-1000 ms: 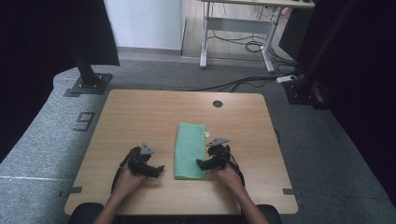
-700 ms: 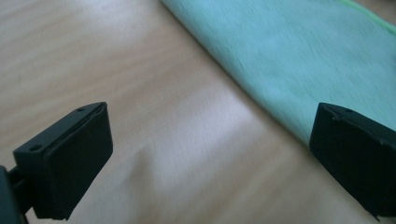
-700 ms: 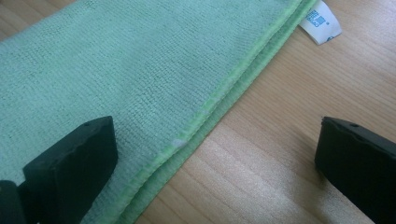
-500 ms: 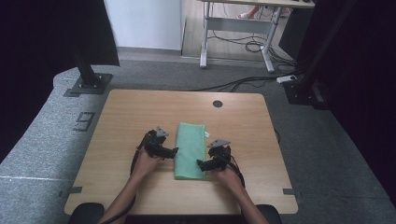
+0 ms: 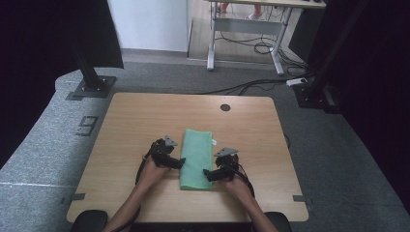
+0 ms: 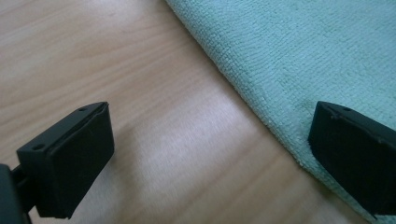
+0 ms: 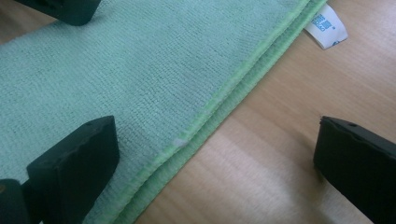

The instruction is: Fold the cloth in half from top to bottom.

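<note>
Both grippers flank the folded green towel point(image 5: 197, 158) at mid-frame, left gripper point(image 5: 180, 164) and right gripper point(image 5: 207, 174) with jaws released; next, each should pinch its long edge.

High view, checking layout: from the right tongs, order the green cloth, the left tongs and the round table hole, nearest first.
From the right tongs:
1. Green cloth, right at their tips.
2. Left tongs, across the cloth.
3. Round table hole, near the far edge.

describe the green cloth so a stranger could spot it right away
On the wooden table, look near the front edge, between the two hand-held grippers. The folded cloth lies there flat as a long strip. It is mint green, with a small white tag.
</note>
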Tool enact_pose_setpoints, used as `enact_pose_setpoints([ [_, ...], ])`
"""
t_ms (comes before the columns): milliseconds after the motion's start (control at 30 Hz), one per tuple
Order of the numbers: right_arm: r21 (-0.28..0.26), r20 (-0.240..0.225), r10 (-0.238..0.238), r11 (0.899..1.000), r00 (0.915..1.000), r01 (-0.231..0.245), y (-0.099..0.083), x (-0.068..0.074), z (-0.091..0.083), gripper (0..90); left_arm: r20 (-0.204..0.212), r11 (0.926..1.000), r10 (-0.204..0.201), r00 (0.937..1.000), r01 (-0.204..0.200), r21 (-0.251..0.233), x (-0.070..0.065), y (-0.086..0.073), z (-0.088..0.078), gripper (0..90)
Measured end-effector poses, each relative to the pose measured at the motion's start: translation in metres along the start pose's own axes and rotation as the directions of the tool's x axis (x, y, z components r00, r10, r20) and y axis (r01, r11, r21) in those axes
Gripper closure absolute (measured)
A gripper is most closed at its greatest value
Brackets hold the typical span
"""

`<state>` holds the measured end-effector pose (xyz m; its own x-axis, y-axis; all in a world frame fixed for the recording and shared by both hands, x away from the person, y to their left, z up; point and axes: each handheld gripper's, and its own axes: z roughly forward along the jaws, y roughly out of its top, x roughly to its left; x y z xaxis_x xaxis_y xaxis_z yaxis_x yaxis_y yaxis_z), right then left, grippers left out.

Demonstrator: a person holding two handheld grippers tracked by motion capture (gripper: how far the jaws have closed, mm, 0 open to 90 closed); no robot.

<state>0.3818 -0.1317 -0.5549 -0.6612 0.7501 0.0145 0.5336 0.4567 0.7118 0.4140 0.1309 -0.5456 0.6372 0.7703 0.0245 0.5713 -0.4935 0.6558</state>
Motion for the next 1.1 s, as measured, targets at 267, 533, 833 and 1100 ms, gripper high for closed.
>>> enact_pose_setpoints([
  [267,0.01,-0.026,-0.023,1.0,0.9994,0.023,-0.009,0.019,-0.01,0.0,0.05,0.9998,0.01,0.9987,-0.011,0.02,-0.006,-0.016,-0.014,0.6],
  [533,0.015,-0.05,-0.043,0.999,0.9978,0.044,-0.013,0.027,-0.016,2.5,0.064,0.9999,0.004,0.998,-0.003,-0.014,-0.011,-0.03,-0.022,0.5],
  [833,0.033,-0.059,-0.035,0.999,0.9976,0.037,0.003,0.009,-0.019,2.8,0.061,0.9999,0.004,0.9981,-0.004,-0.014,-0.011,-0.03,-0.022,0.6],
  [1100,0.021,-0.042,0.005,1.0,0.9991,-0.004,0.033,-0.015,-0.014,13.1,0.062,0.9999,0.005,0.9981,-0.004,-0.012,-0.011,-0.03,-0.022,0.5],
])
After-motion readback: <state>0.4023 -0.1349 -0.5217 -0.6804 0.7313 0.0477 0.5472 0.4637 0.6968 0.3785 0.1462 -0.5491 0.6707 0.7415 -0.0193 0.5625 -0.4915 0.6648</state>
